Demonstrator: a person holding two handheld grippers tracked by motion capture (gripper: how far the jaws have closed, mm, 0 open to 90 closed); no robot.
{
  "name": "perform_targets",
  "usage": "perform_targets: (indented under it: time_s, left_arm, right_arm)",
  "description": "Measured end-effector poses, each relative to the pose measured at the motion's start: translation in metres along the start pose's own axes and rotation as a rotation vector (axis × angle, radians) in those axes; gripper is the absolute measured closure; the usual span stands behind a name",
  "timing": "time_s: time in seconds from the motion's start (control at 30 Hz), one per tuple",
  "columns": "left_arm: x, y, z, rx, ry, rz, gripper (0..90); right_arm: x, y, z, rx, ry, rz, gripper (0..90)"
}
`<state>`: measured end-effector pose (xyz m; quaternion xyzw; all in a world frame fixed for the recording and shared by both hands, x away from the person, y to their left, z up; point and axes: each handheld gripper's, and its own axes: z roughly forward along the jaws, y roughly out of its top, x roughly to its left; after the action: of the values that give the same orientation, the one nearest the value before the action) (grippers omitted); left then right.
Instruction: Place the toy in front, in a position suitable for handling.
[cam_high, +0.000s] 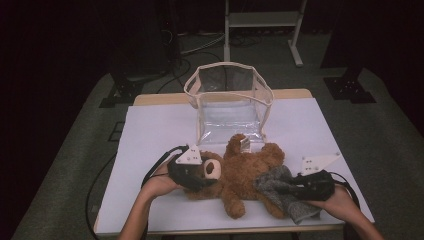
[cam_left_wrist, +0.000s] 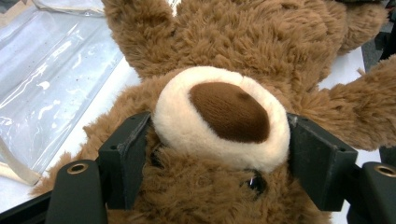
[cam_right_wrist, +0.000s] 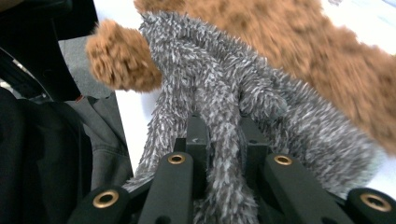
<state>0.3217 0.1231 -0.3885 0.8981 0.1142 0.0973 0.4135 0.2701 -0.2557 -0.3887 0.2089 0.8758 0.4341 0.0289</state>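
Grey, shaggy fabric is the thing being worked: a fuzzy grey garment (cam_high: 285, 192) lies over the lower body and leg of the brown teddy bear (cam_high: 245, 175), at the near right of the bear. The right gripper (cam_high: 287, 190) has its jaws nearly together, pinching a fold of that cloth between them, as the right gripper view shows (cam_right_wrist: 219, 140). At the bear's other end the left gripper (cam_high: 202, 175) straddles the head, its jaws set fairly wide and pressed against either side of the cream muzzle (cam_left_wrist: 219, 116), pinning the head to the white table (cam_high: 150, 135).

Judging from this, the step in hand is drawing the garment along the bear's leg while the head is steadied. To do it well, the left grip should stay put and firm, since the plush is soft and will slide or roll if the anchor gives. The right pull wants to run along the leg rather than upward, so the bear is not lifted off the table. Only a thin fold is held; a hard tug may slip the pile out of the jaws.

Beyond the bear, near its raised paw, stands a clear plastic bag (cam_high: 230, 102) with a cream trim, open at the top.
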Motion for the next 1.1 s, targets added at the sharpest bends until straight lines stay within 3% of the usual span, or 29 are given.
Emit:
perform_targets:
  time_s: [0.17,0.3,0.47,0.6,0.77,0.8,1.0,1.1]
  left_arm:
    - [0.0,0.0,0.001,-0.002,0.001,-0.008,26.3]
    - [0.0,0.0,0.001,-0.001,0.003,-0.012,26.3]
    - [0.0,0.0,0.001,-0.002,0.002,-0.012,26.3]
    - [0.001,-0.001,0.001,-0.002,0.001,-0.011,26.3]
    - [0.0,-0.001,0.001,-0.004,-0.001,-0.011,26.3]
    - [0.0,-0.001,0.001,-0.004,-0.001,-0.009,26.3]
    - [0.002,-0.001,0.001,-0.007,-0.001,-0.016,26.4]
    - [0.002,-0.001,0.001,-0.005,0.0,-0.018,26.4]
  right_arm:
    - [-0.004,-0.014,-0.011,-0.013,-0.015,0.051,77.9]
    - [-0.007,-0.002,-0.013,-0.041,-0.027,0.034,77.9]
    - [-0.011,0.022,-0.001,-0.045,-0.02,-0.011,77.9]
    - [-0.012,0.024,0.005,-0.034,-0.013,-0.019,77.9]
    - [-0.014,0.009,0.002,-0.041,-0.008,0.02,77.8]
    - [-0.015,-0.001,-0.002,-0.042,-0.012,0.047,77.9]
    - [-0.016,-0.027,-0.015,-0.043,-0.036,0.119,77.9]
    - [-0.016,-0.029,-0.019,-0.053,-0.037,0.127,77.8]
